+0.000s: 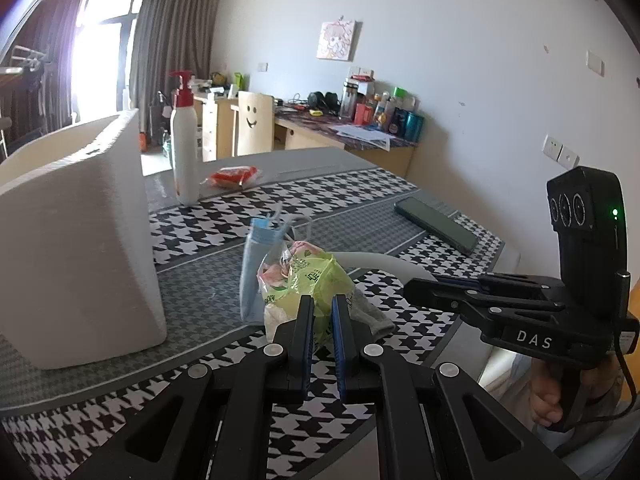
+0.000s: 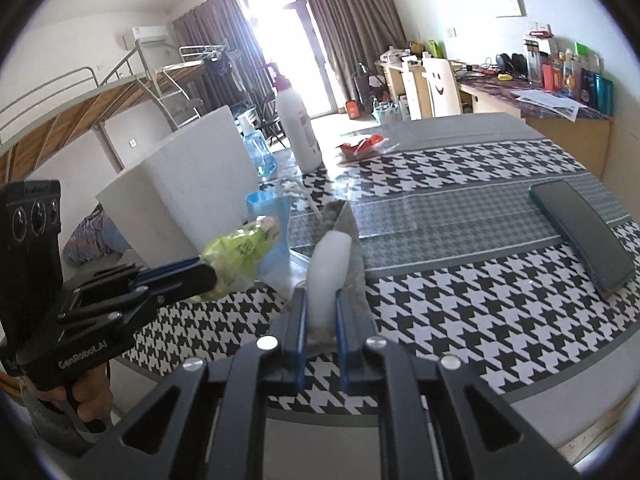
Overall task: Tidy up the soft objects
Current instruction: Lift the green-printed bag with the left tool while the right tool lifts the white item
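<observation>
Both cameras sat close above the desk (image 1: 400,216), looking toward twelve o'clock; both saw the phone (image 2: 584,232).

Right tongs (image 2: 322,312) pinch a white-and-grey sock (image 2: 330,268) above the houndstooth table (image 2: 460,280).

Daylit room, strong backlight, heavy fisheye warp

The window (image 1: 102,40) is blown out to white, with violet flare bleeding onto the curtains (image 2: 348,12); glare washes the table (image 2: 460,208) below it, and straight lines bow toward the dark vignetted corners, where the edges soften.
</observation>
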### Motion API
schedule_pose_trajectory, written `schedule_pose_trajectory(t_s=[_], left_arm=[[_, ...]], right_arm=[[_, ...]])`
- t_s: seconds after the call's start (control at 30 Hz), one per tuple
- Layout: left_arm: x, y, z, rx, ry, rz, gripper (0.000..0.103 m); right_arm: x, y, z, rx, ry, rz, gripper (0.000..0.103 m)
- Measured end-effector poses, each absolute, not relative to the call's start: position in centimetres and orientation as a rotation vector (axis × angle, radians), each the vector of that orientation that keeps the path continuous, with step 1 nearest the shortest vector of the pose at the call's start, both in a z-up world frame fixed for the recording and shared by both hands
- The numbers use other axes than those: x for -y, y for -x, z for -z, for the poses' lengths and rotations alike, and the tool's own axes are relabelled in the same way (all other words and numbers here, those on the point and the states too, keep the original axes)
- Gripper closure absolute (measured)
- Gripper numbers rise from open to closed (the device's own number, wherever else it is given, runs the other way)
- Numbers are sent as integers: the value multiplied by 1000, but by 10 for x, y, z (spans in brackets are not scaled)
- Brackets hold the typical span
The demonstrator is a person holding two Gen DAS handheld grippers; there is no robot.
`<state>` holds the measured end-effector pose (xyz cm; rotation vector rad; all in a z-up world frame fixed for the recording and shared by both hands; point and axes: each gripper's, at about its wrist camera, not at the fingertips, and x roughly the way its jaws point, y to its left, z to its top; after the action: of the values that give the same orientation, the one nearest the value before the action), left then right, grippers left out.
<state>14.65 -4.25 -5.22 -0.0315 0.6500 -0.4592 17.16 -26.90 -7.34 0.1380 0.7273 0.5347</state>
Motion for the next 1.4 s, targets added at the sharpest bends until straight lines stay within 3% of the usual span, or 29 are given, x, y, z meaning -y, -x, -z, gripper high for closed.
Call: schedule_pose_trajectory(t_s=[0.8,1.07,1.13,1.27,1.4], left_arm=[[31,-108,16,-526,5,398,94],[30,-113,32,-585,15,374,94],[31,-114,35,-600,14,373,89],[35,-116,45,-632,24,362,52],[40,-116,55,-661,23,335,50]], right_arm=[[257,-142,36,-583,-98,-577,87],[261,-146,40,-587,-99,-574,87],[261,-147,40,-589,-97,-573,87],[262,-149,42,-594,-100,-571,87],[262,-149,43,-599,-103,-568,87]])
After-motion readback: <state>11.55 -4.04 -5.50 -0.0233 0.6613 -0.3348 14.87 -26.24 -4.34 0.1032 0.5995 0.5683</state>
